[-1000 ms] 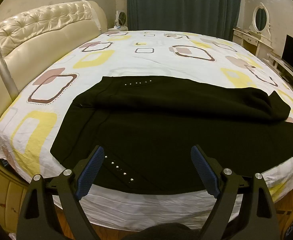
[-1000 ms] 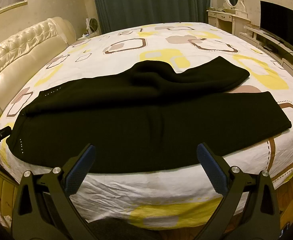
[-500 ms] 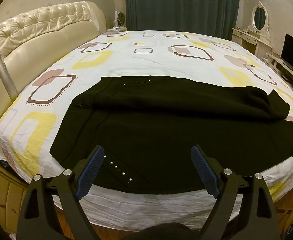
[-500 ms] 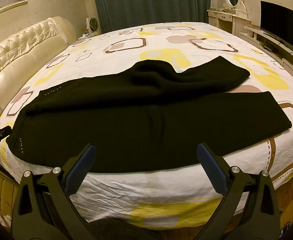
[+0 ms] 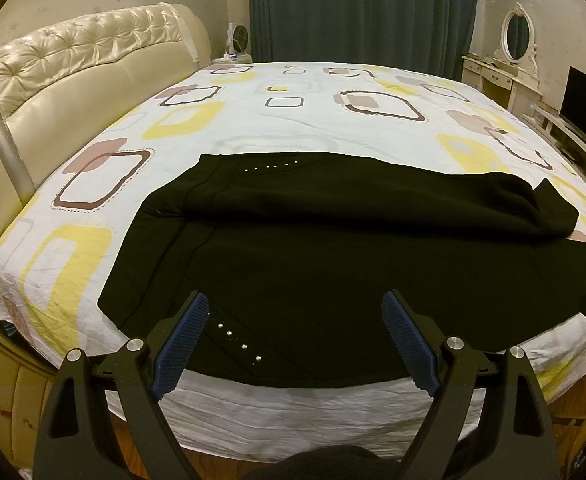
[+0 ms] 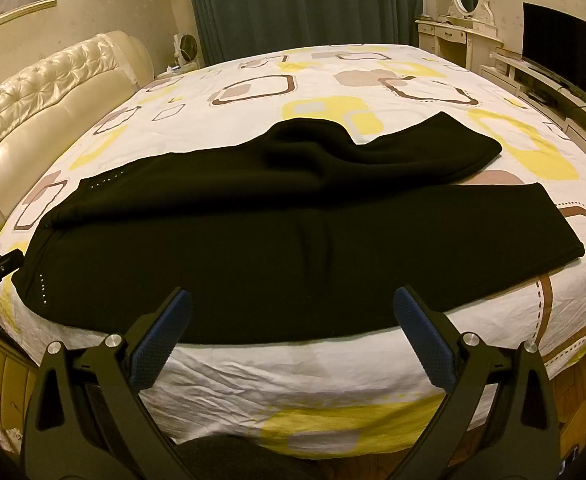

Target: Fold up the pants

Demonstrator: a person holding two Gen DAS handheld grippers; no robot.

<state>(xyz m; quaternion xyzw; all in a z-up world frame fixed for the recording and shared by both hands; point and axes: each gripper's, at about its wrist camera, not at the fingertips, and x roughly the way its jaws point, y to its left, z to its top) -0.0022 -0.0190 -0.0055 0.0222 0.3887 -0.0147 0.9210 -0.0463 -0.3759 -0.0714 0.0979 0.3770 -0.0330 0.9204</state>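
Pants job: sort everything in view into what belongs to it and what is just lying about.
Belongs:
pants, spread on the bed
bed, the work surface
left gripper, open, empty
right gripper, open, empty

Lying about:
headboard
curtain
fan
mirror
dresser
TV

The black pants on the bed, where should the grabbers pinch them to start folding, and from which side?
Probably the near long edge of the black pants, where they lie flat by the bed's front edge. The left gripper could pinch by the studded waist end, the right gripper farther toward the leg hem. Both are open and already face that edge from the front.
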